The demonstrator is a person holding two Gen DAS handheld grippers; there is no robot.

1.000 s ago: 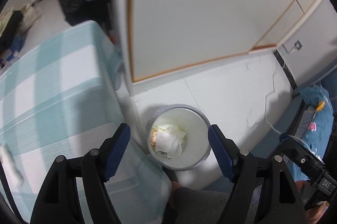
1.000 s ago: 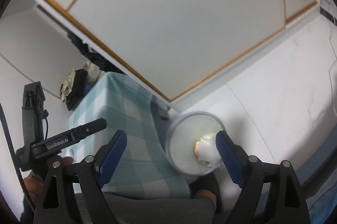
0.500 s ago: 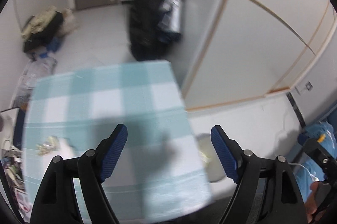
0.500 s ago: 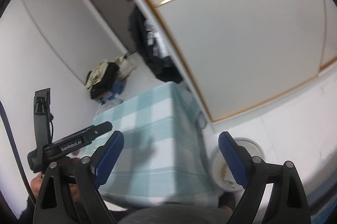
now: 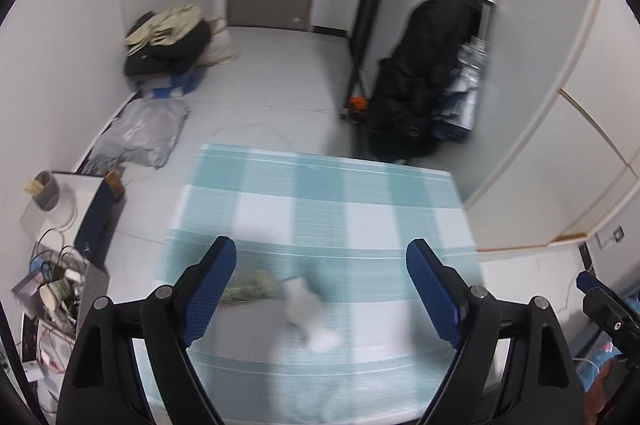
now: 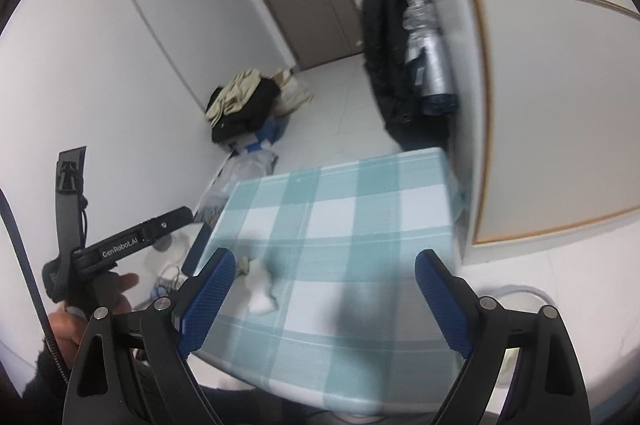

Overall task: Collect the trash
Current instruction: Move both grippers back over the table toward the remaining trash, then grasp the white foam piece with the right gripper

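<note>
Our left gripper [image 5: 320, 285] jaws wide, just been opening, nothing gripped; right gripper [image 6: 324, 293] wide, empty. Crumpled white tissue [image 5: 310, 313] and greenish scrap [image 5: 252, 287] lie on checked tablecloth [image 5: 360, 209], uncollected. Bin rim [image 6: 520, 291] right of table. We judge pickup pending.

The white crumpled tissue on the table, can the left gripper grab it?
Probably yes: the white crumpled tissue lies bare on the checked tablecloth, ahead of the left gripper, jaws wide and empty.
</note>
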